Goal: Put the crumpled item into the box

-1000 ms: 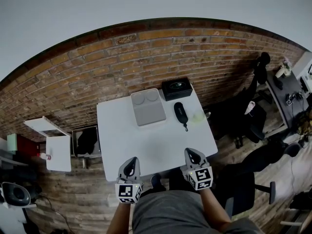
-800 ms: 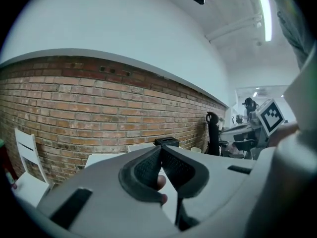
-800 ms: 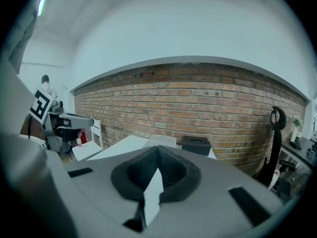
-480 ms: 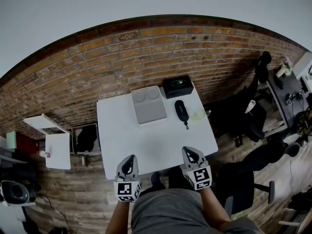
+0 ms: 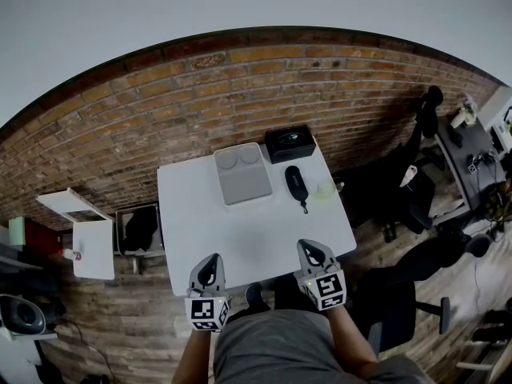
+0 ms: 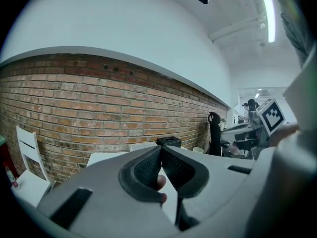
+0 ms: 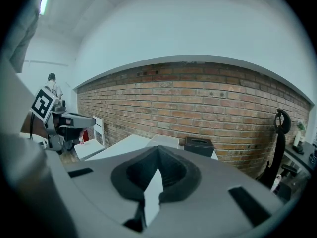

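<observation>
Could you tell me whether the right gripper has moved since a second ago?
No; the right gripper stays over the white table's near edge, as before.

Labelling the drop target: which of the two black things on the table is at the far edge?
The squarish black box with an opening in its top. The oblong black item lies nearer the person, right of the grey tray.

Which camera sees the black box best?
The head view: the box shows whole from above, opening included, at the table's far edge. The right gripper view shows the box small, side-on. The left gripper view shows only its top above the fingers.
</observation>
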